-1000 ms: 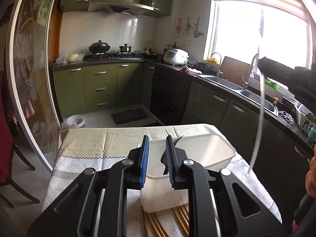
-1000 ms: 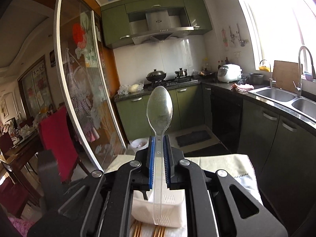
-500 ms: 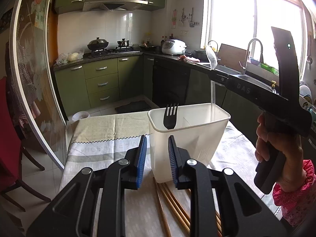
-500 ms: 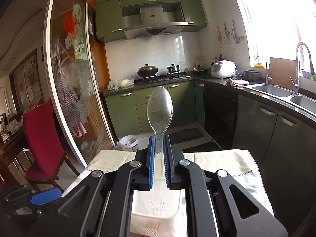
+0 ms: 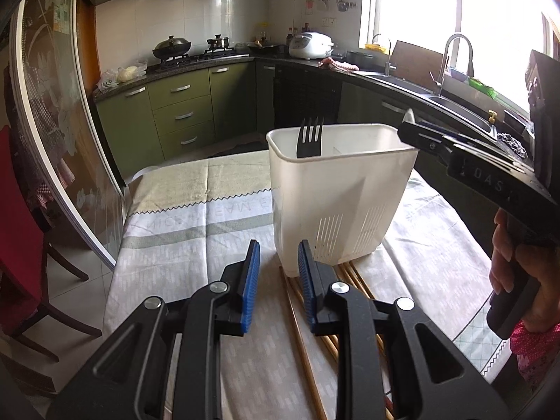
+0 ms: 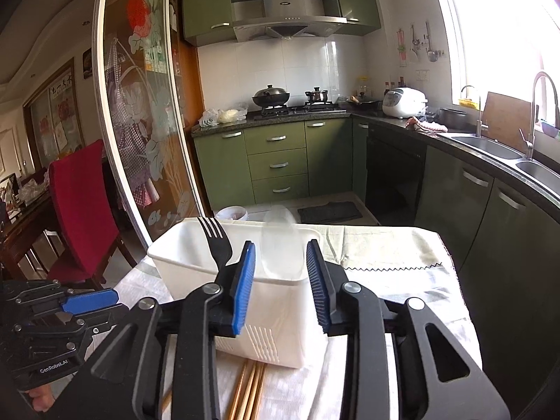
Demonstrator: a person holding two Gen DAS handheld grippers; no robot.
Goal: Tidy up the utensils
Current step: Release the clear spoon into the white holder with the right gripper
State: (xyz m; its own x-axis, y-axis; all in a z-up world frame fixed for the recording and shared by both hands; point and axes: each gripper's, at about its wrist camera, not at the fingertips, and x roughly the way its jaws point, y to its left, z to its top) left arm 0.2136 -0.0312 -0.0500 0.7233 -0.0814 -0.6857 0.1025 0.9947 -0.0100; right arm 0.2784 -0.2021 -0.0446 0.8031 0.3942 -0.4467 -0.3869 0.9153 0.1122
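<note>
Right gripper (image 6: 281, 273) jaws apart just above the white bin (image 6: 196, 262), clear spoon (image 6: 281, 245) standing inside beside the black fork (image 6: 215, 241) — apparently just let go; left gripper (image 5: 278, 281) also parted, empty — chopsticks (image 5: 301, 332) beneath it, likely next.

You are facing a kitchen with green cabinets (image 6: 276, 164) under a dark counter (image 6: 269, 120), white wall tiles (image 6: 297, 66) and a steel range hood (image 6: 285, 24) above the stove. To your right, a bright window (image 5: 490, 17) floods light over the sink (image 6: 490, 145), its tall faucet (image 6: 535, 112). To your left stand a floral glass sliding door (image 6: 140, 122) and a red chair (image 6: 82, 206).
</note>
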